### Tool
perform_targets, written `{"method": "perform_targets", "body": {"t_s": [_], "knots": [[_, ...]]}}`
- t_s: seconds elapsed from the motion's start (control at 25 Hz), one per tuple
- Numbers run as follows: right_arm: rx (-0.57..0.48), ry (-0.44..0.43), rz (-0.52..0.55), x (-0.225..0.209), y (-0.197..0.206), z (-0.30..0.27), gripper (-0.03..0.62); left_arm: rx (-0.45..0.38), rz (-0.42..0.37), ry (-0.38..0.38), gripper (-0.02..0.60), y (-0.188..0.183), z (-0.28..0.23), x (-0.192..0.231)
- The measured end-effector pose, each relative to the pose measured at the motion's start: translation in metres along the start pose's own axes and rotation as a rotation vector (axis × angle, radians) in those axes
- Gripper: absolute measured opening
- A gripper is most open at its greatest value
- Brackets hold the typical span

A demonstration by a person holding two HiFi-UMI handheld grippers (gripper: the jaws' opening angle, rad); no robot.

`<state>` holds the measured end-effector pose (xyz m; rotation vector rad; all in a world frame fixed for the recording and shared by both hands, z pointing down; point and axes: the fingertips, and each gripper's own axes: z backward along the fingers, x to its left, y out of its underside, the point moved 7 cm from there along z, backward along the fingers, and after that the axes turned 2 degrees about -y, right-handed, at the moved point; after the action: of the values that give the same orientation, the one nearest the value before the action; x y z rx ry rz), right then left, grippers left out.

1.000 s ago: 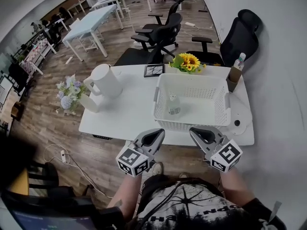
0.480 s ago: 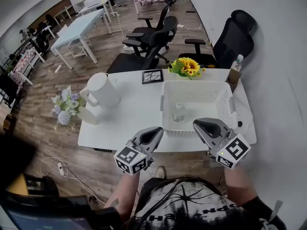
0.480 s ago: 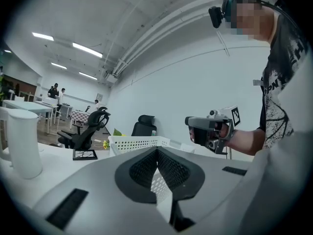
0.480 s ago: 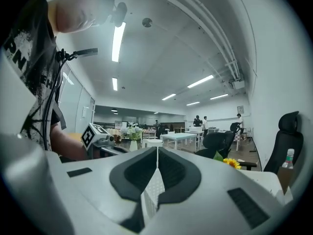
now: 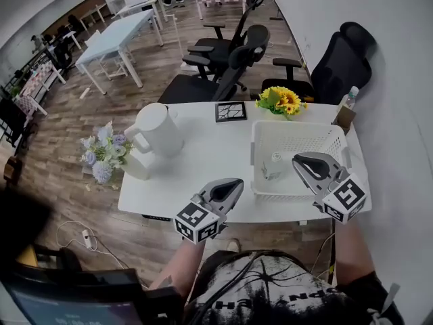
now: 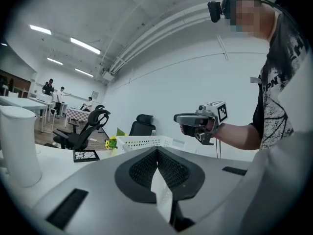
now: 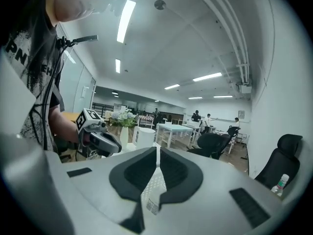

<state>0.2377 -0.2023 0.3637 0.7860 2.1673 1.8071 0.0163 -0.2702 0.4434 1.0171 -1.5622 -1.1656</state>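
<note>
My left gripper is shut and empty, held over the front edge of the white table, just left of a white lattice basket. My right gripper is shut too and hovers above the basket's front right part. A small clear bottle stands inside the basket. In the left gripper view the shut left gripper points at the basket, with the right gripper beyond it. In the right gripper view the right gripper faces the left gripper.
On the table stand a white pitcher, a vase of pale flowers, a small picture frame, sunflowers and a bottle. Black office chairs stand behind the table. The wall runs along the right side.
Both grippers have shifted to the right. The right one has come over the basket's front right part. Both stay shut.
</note>
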Motion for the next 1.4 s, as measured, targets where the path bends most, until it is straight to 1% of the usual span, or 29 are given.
{"method": "perform_targets", "body": {"t_s": [0.16,0.36,0.52,0.64,0.8,1.16,1.28,1.4], "knots": [[0.081,-0.023,0.035,-0.011,0.011,-0.019,0.026,0.0,0.011,0.004,0.011,0.0,0.001,0.015],[0.159,-0.059,0.03,-0.025,0.03,-0.039,0.034,0.008,0.03,0.006,0.011,0.004,-0.003,0.028],[0.209,-0.107,0.044,-0.03,0.046,-0.053,0.1,0.022,0.046,0.0,0.011,0.01,-0.004,0.039],[0.23,-0.162,0.038,-0.033,0.058,-0.063,0.158,0.037,0.056,-0.01,0.011,0.015,-0.007,0.045],[0.264,-0.22,0.016,-0.038,0.071,-0.072,0.199,0.053,0.073,-0.022,0.011,0.02,-0.01,0.048],[0.338,-0.356,-0.049,-0.039,0.1,-0.091,0.207,0.081,0.105,-0.031,0.011,0.034,-0.014,0.046],[0.355,-0.371,-0.063,-0.039,0.108,-0.098,0.207,0.09,0.115,-0.032,0.011,0.041,-0.013,0.041],[0.365,-0.364,-0.05,-0.038,0.113,-0.103,0.206,0.089,0.126,-0.042,0.011,0.044,-0.011,0.039]]}}
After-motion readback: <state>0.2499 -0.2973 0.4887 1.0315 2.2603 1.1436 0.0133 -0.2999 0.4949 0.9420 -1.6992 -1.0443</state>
